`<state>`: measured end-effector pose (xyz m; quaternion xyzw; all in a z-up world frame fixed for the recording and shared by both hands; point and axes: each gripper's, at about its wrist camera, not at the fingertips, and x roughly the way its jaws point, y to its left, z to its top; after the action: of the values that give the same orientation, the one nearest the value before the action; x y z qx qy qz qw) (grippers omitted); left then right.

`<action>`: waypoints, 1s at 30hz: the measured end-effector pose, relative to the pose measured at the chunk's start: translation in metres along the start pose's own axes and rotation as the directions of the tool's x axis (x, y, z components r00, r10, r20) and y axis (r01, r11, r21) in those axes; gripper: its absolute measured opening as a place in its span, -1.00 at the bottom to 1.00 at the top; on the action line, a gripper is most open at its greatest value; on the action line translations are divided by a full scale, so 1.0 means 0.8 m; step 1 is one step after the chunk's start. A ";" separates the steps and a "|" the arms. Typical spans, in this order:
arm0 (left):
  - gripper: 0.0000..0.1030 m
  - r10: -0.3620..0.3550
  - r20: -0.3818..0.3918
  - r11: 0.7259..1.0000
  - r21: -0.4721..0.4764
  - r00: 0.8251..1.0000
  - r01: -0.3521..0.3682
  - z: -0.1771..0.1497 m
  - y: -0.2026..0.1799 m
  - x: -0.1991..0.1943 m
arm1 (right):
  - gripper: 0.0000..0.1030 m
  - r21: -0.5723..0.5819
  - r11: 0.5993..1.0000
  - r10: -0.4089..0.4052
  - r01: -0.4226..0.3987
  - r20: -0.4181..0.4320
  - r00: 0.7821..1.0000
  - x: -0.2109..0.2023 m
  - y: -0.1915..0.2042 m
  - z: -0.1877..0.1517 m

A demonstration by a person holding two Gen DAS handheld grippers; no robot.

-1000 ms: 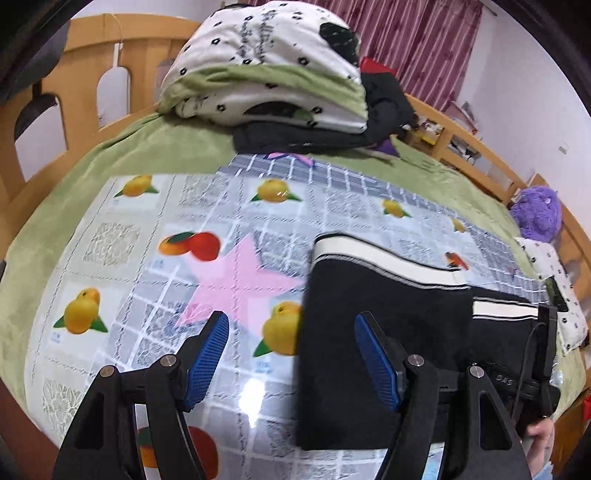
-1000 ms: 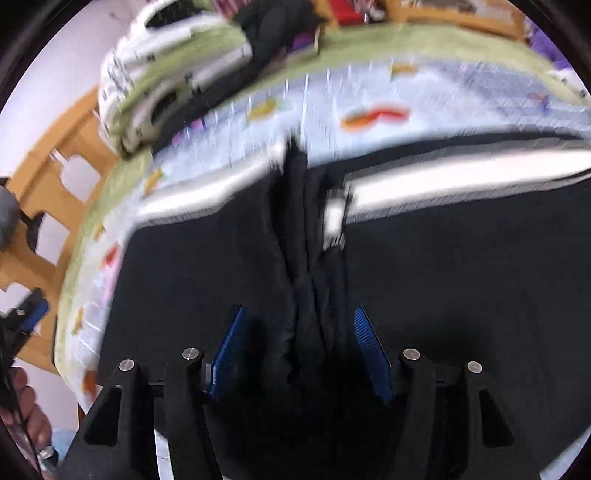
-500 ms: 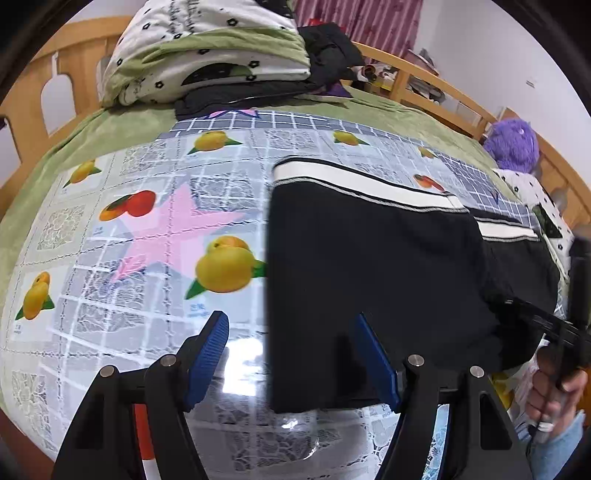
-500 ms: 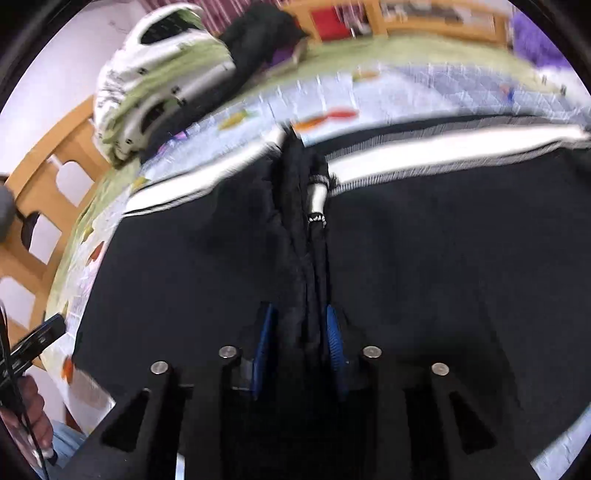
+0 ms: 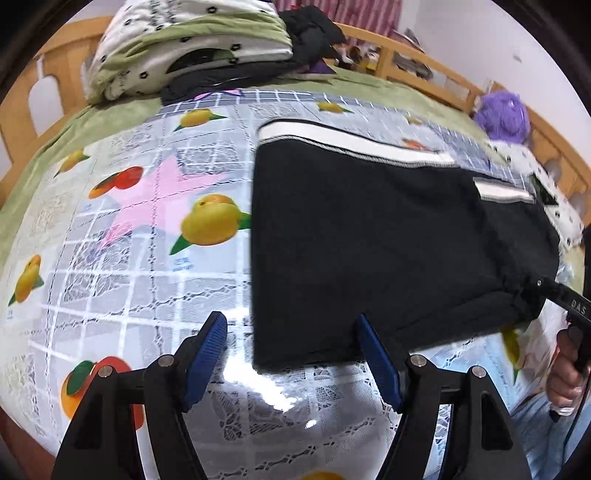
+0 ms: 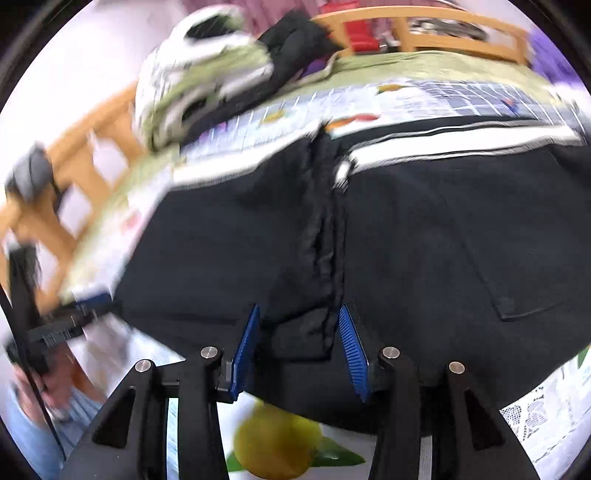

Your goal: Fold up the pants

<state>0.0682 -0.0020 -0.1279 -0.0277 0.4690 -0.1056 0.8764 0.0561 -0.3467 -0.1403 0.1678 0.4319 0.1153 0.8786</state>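
Black pants with a white stripe lie folded flat on a fruit-print cloth. My left gripper hovers open over their near left corner; its right finger overlaps the black fabric and nothing is pinched. In the right wrist view the pants fill the frame, with a bunched ridge of fabric running up the middle. My right gripper straddles the near end of that ridge. Its jaws are opening and the blue pads stand just off the cloth. The right gripper's finger shows at the pants' right edge.
A folded white and green quilt and dark clothes are stacked at the far end of the bed. A wooden rail runs behind, with a purple plush toy at the right. A hand shows low right.
The left gripper came down and closer to the pants' near left corner. The right gripper pinched the fabric ridge half a second ago and has since spread its jaws.
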 end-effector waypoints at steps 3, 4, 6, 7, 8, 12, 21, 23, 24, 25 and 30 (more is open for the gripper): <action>0.38 -0.015 -0.005 0.999 -0.048 1.000 0.014 0.002 0.011 0.004 | -0.06 0.085 0.996 -0.005 0.003 0.020 1.000 0.013 -0.019 0.012; 0.38 -0.011 -0.003 0.998 -0.057 1.000 0.010 0.003 0.013 0.006 | -0.09 0.093 0.995 -0.018 0.018 -0.004 1.000 0.022 -0.020 0.010; 0.37 -0.007 0.012 0.998 -0.067 1.000 0.008 0.004 0.016 0.005 | -0.11 0.017 0.997 -0.070 0.071 -0.040 0.997 0.032 -0.011 0.005; 0.37 -0.012 0.020 0.998 -0.065 1.000 0.013 0.005 0.016 0.004 | -0.11 -0.035 0.995 -0.090 0.088 -0.039 0.995 0.029 -0.003 0.004; 0.37 -0.016 0.032 0.998 -0.055 0.999 0.018 0.007 0.016 0.000 | -0.11 -0.064 0.994 -0.095 0.093 -0.040 0.995 0.021 0.001 0.003; 0.37 -0.011 0.066 0.999 -0.044 0.998 0.014 0.018 0.020 -0.006 | -0.03 0.025 0.993 -0.114 0.113 0.062 0.992 -0.054 -0.033 -0.011; 0.34 -0.081 0.003 0.986 -0.144 0.997 0.081 0.042 0.043 0.042 | 0.00 0.404 0.896 -0.222 0.183 0.051 0.974 -0.099 -0.164 -0.059; 0.34 -0.135 -0.004 0.977 -0.170 0.991 0.133 0.047 0.051 0.057 | 0.01 0.451 0.885 -0.170 0.119 0.075 0.983 -0.092 -0.183 -0.058; 0.34 -0.155 0.005 0.972 -0.180 0.988 0.153 0.052 0.055 0.064 | 0.01 0.463 0.880 -0.163 0.103 0.092 0.982 -0.089 -0.189 -0.056; 0.34 -0.170 0.013 0.968 -0.184 0.985 0.169 0.057 0.056 0.069 | 0.01 0.472 0.878 -0.151 0.082 0.112 0.982 -0.085 -0.194 -0.051; 0.05 -0.267 -0.007 0.947 -0.187 0.964 0.261 0.101 0.044 0.110 | -0.16 0.519 0.851 -0.019 -0.080 0.183 0.983 -0.054 -0.214 -0.024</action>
<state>0.1880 0.0096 -0.1599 -0.1697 0.4827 -0.1786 0.8404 0.0251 -0.5150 -0.1877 0.4176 0.3624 -0.0088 0.8332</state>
